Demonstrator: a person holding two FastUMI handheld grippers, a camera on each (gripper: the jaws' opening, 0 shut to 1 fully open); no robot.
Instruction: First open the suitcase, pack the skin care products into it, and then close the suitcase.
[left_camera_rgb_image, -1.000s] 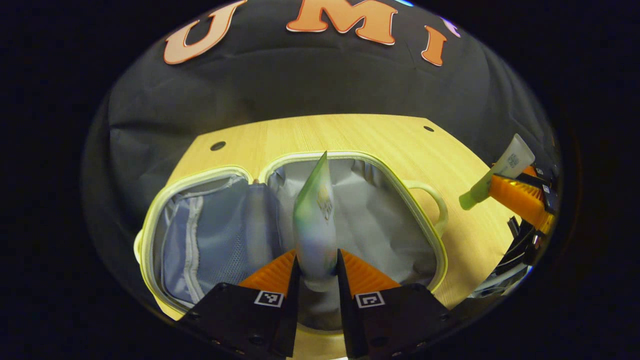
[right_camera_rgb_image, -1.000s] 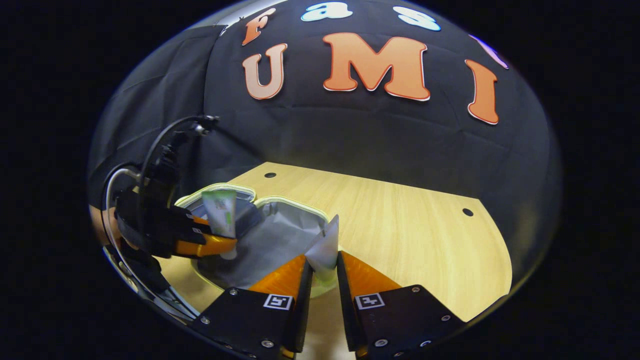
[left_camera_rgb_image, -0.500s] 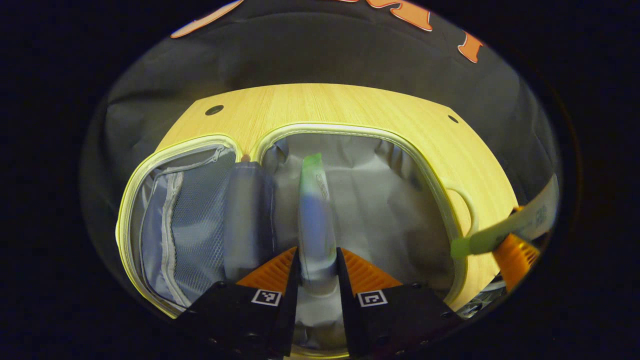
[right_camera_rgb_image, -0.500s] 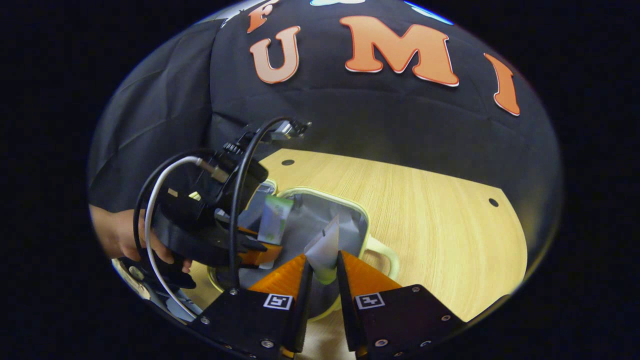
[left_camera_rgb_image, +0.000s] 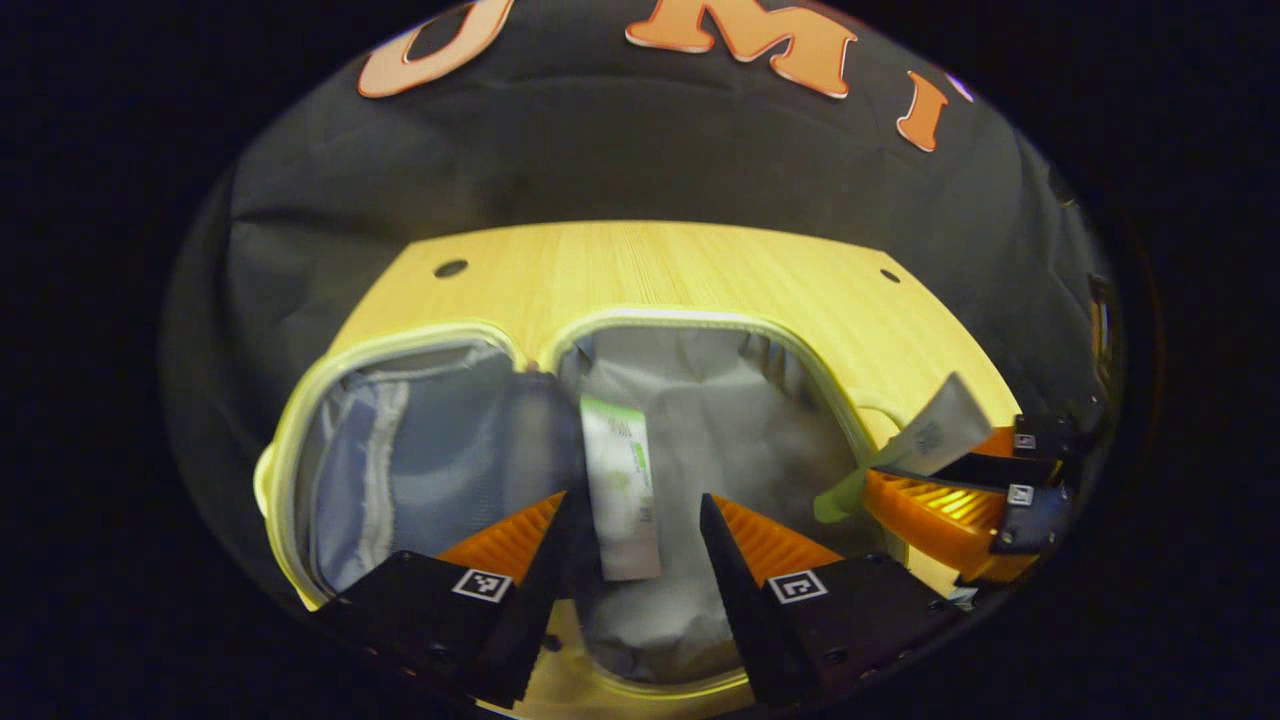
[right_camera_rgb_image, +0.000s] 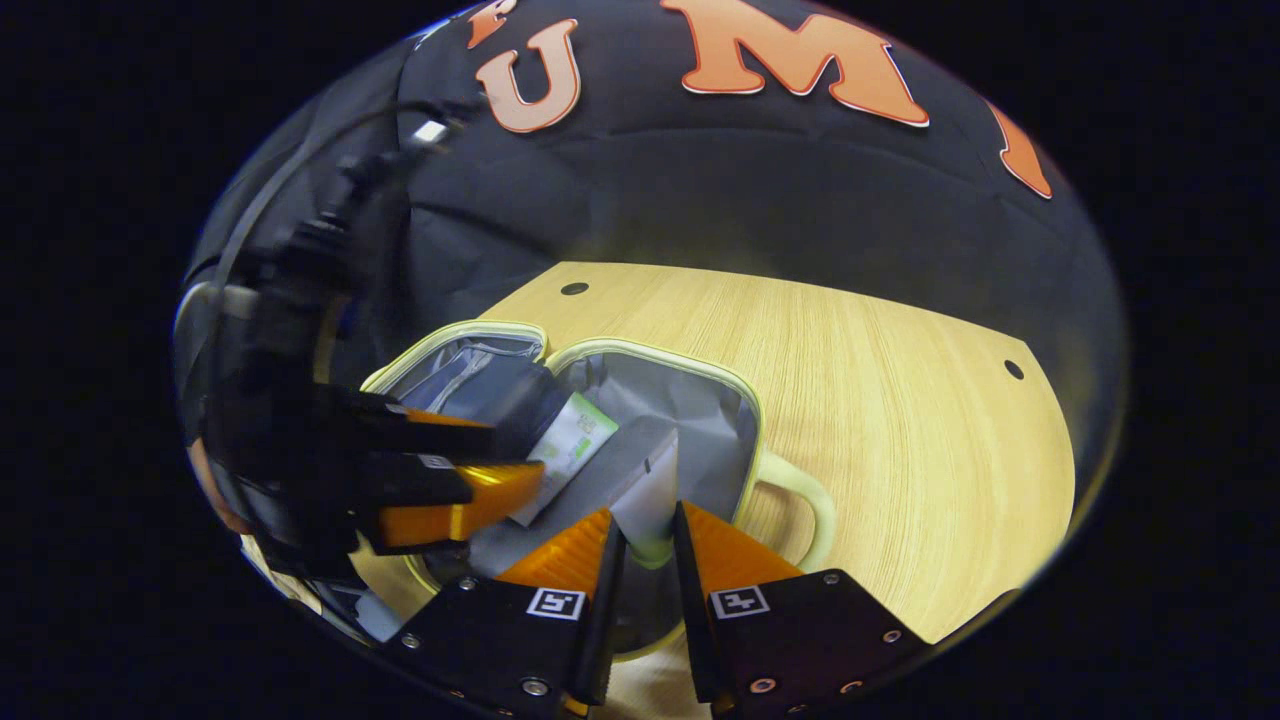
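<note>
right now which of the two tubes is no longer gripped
The green-and-white tube over the open suitcase: the left gripper has opened, fingers clear of it. The grey tube is clamped in the right gripper.

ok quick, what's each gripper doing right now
Left gripper: open, a green-and-white tube loose between its fingers, over the open suitcase.
Right gripper: shut on a white tube.
</note>
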